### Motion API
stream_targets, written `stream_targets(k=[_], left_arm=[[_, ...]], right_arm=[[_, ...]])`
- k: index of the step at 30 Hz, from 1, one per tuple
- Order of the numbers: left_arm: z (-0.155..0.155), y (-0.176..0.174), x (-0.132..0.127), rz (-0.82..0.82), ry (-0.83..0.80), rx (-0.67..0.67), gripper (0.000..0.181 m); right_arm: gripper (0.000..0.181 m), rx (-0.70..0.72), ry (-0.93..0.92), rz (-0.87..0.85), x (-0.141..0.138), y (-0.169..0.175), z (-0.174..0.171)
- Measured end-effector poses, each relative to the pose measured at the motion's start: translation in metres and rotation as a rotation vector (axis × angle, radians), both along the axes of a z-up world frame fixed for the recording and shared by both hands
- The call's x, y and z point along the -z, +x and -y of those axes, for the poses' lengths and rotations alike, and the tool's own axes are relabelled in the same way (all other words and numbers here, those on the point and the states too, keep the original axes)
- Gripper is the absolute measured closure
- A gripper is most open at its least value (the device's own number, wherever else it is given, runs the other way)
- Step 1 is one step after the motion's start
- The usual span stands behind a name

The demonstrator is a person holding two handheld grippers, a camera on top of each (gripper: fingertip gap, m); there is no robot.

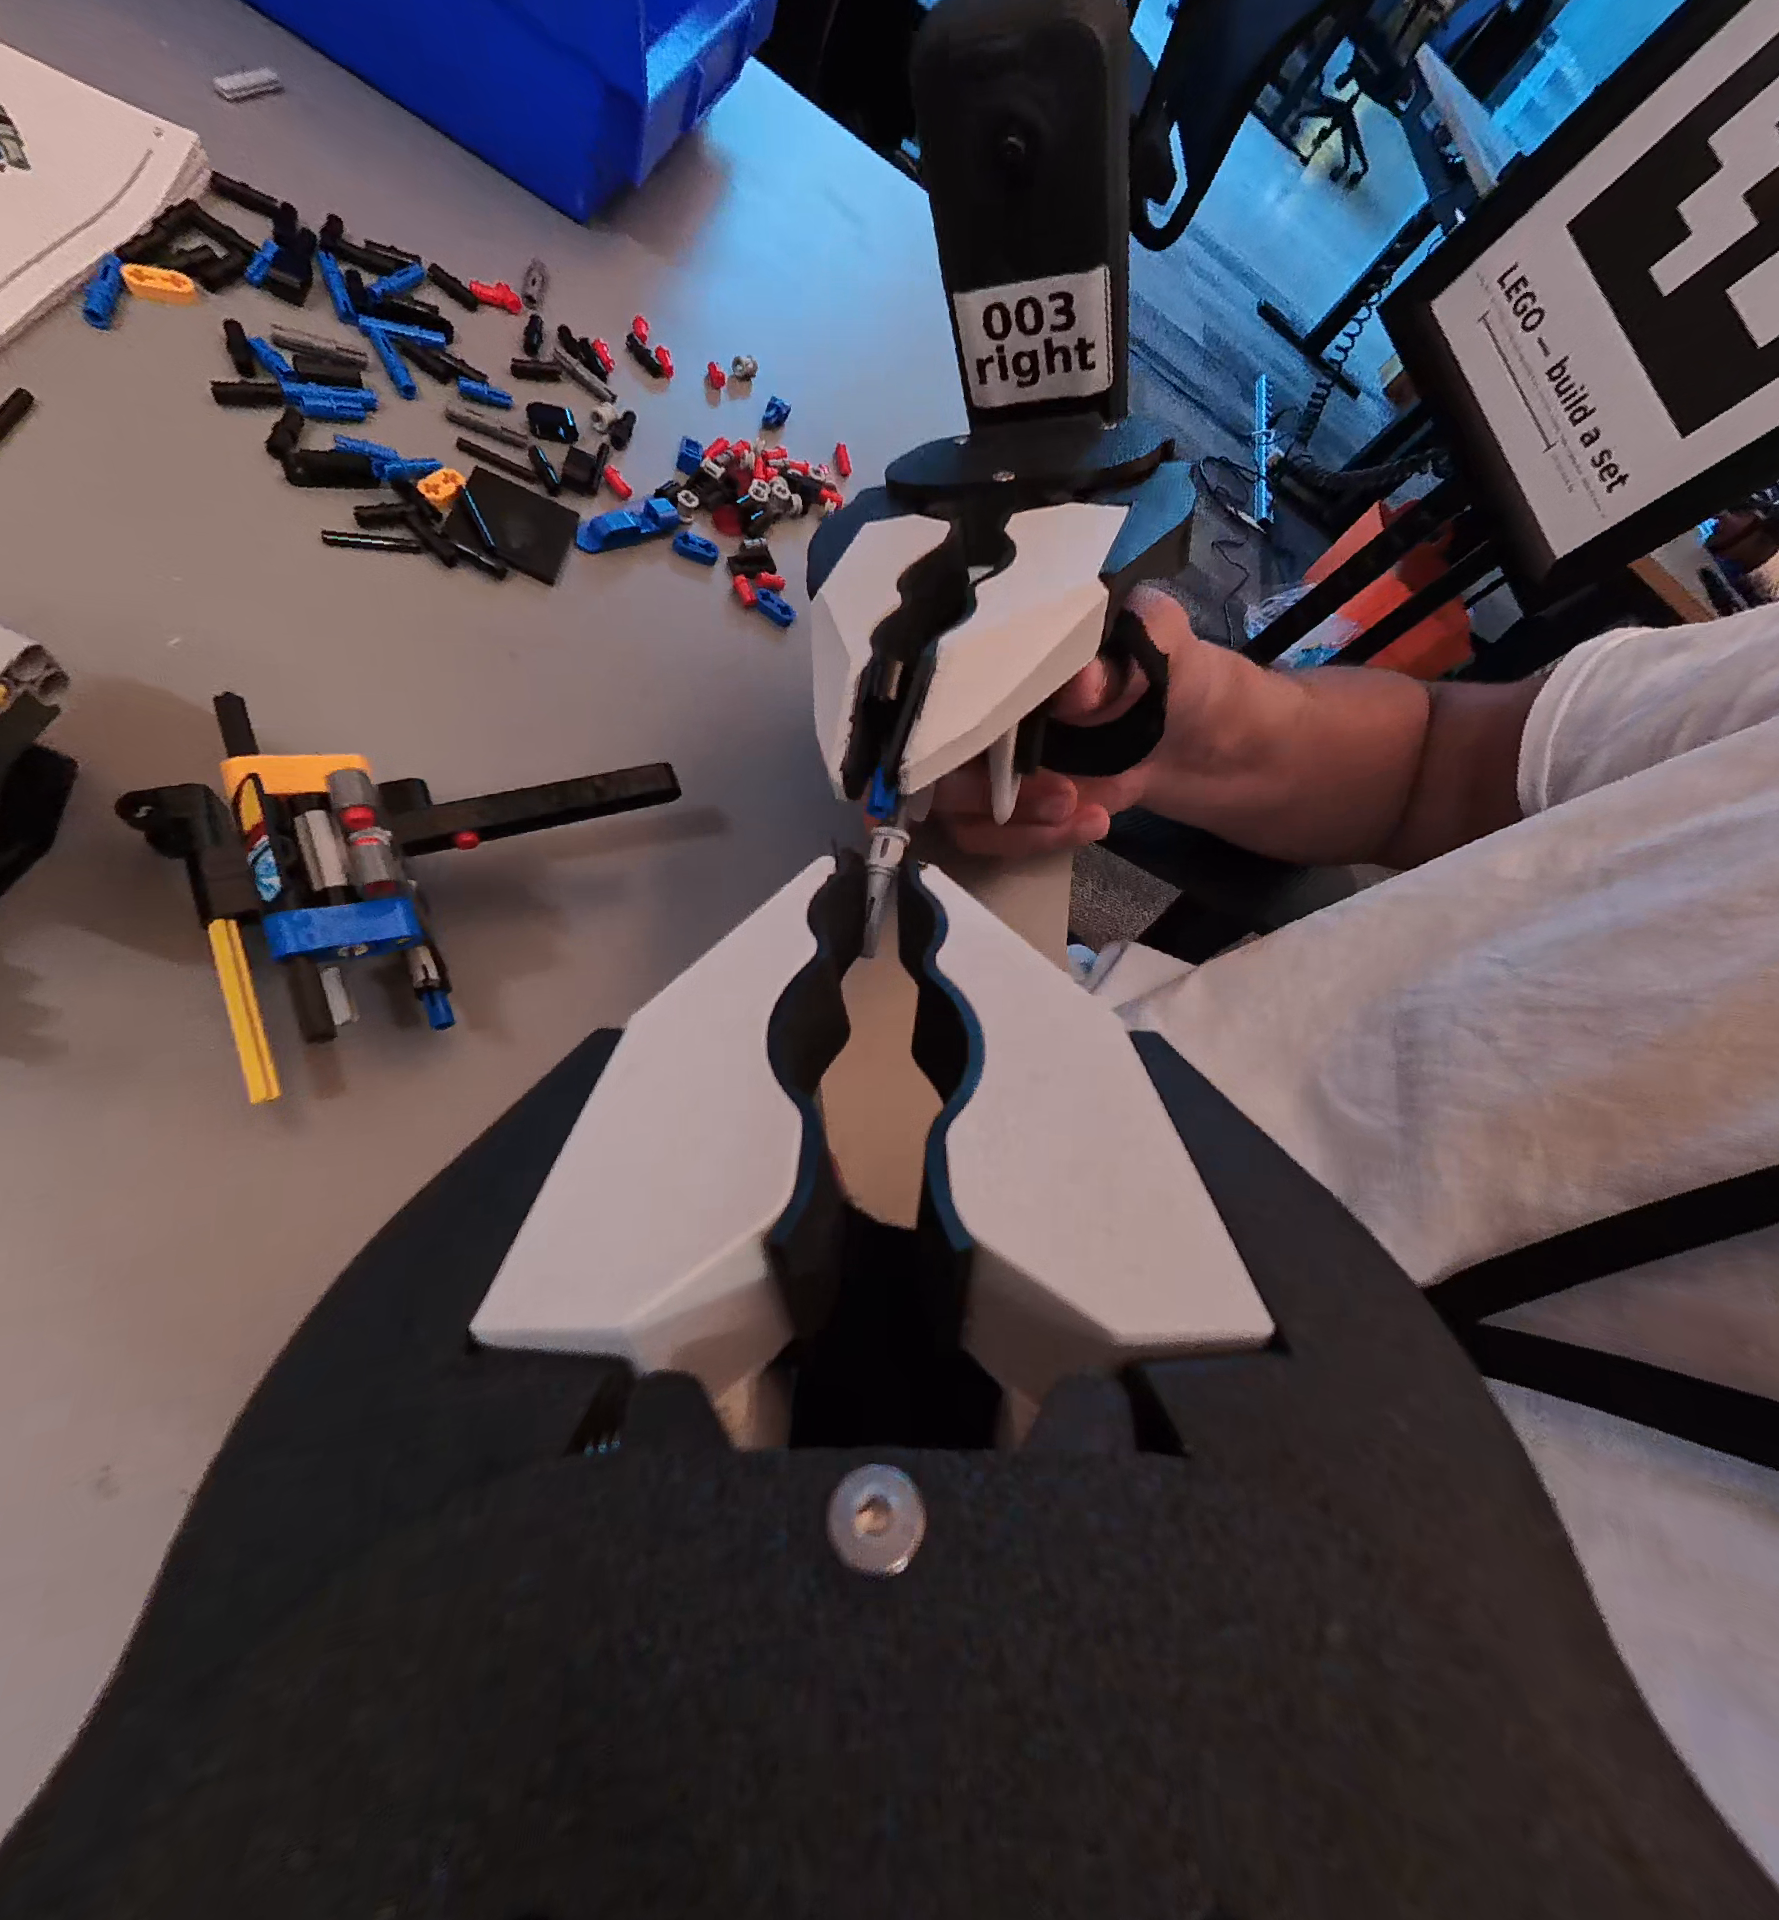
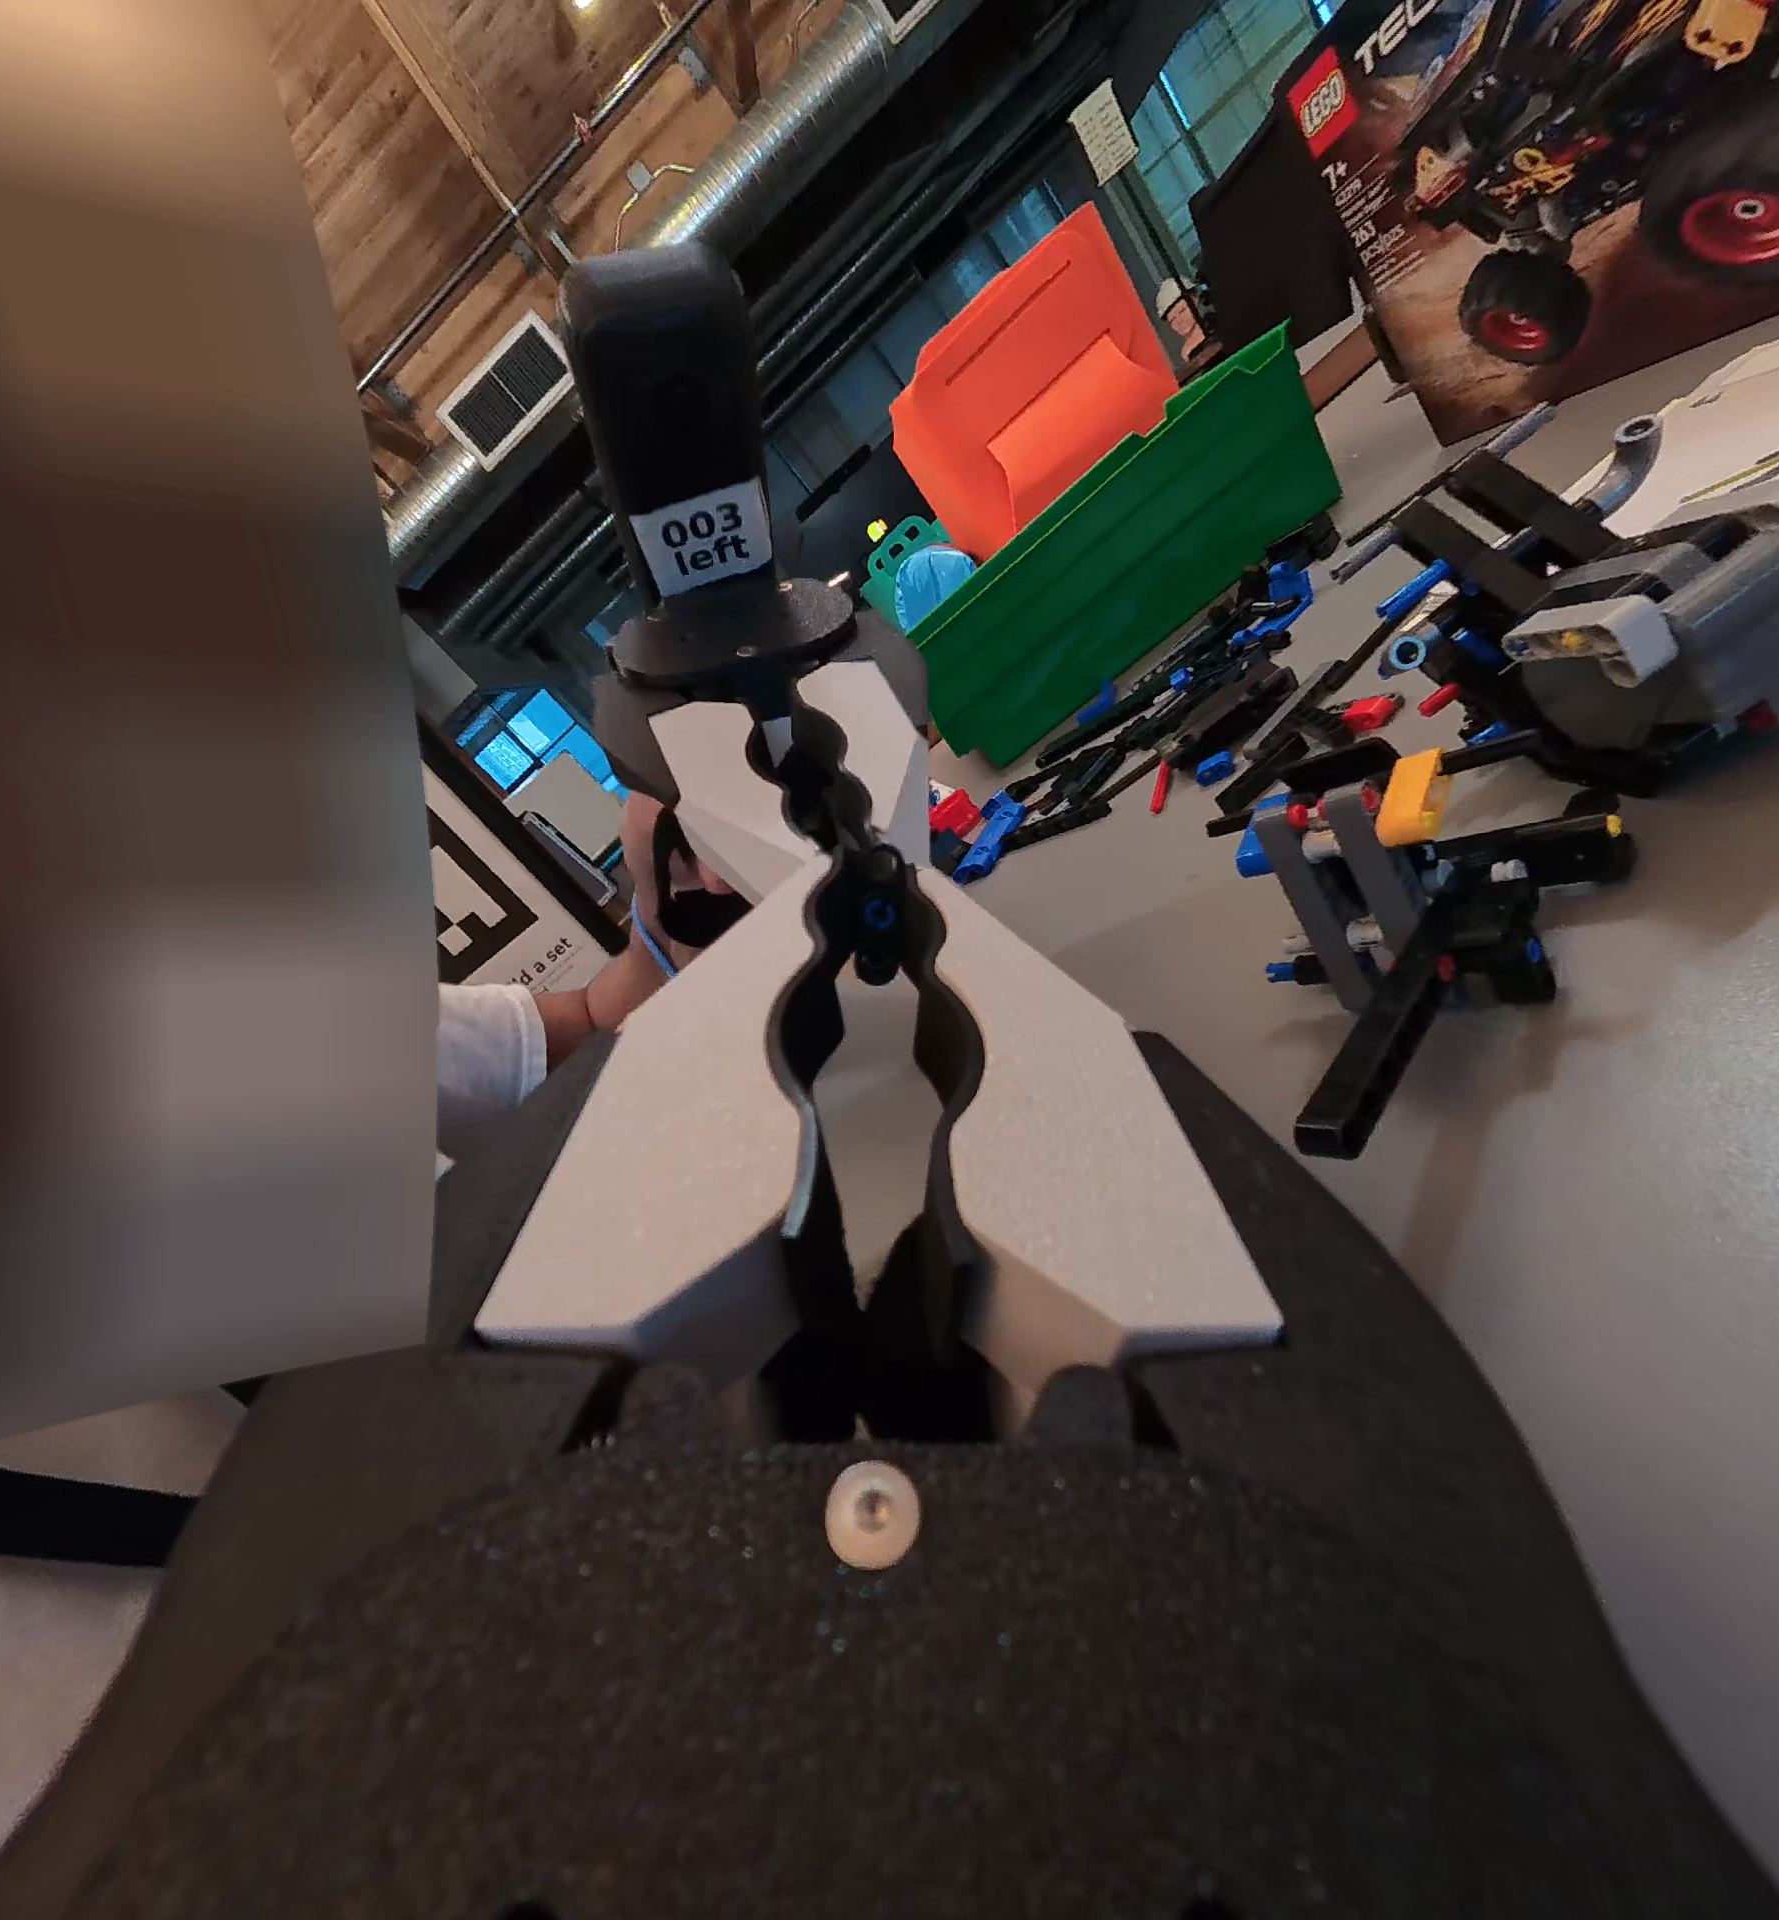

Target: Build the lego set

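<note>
My left gripper (image 1: 872,878) is shut on a small grey pin (image 1: 881,868) at its fingertips. My right gripper (image 2: 869,883) is shut on a small black connector with a blue pin (image 2: 877,914). The two grippers meet tip to tip in the air beyond the table's edge, over the person's lap. In the left wrist view the right gripper (image 1: 880,792) comes in from above, with the blue part (image 1: 877,796) touching the grey pin. In the right wrist view the left gripper (image 2: 849,826) faces mine. A part-built black, grey, yellow and blue sub-assembly (image 1: 324,862) (image 2: 1404,873) lies on the grey table (image 1: 656,675).
A pile of loose black, blue and red parts (image 1: 449,395) and an instruction booklet (image 1: 23,177) lie on the table. A larger grey and black assembly (image 2: 1643,644), a green bin (image 2: 1124,603), an orange box (image 2: 1030,395) and the set's box (image 2: 1591,187) stand beyond. A blue bin (image 1: 552,83) sits farther back. My two grippers' fingertips are within a few centimetres of each other.
</note>
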State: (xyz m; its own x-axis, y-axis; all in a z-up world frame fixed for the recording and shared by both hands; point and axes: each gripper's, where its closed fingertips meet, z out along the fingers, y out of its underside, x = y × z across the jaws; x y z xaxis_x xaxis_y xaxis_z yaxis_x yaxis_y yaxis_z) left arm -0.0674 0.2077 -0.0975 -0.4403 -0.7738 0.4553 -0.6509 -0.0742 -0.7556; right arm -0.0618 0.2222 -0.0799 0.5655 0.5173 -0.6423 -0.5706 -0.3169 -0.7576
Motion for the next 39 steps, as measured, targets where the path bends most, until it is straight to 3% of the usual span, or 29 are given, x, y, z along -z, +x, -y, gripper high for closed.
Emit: stream_targets(k=[10,33,39], left_arm=[[-0.003,0.000,0.000,-0.014,-0.039,0.028,0.177],[0.002,0.019,-0.006,0.126,-0.177,-0.046,0.177],[0.002,0.014,0.002,0.167,-0.155,-0.051,0.177]], right_arm=[[0.175,0.054,-0.014,0.077,0.006,0.000,-0.002],[0.174,0.143,0.022,0.014,-0.001,0.014,-0.003],[0.173,0.035,-0.031,-0.031,0.002,0.011,-0.002]])
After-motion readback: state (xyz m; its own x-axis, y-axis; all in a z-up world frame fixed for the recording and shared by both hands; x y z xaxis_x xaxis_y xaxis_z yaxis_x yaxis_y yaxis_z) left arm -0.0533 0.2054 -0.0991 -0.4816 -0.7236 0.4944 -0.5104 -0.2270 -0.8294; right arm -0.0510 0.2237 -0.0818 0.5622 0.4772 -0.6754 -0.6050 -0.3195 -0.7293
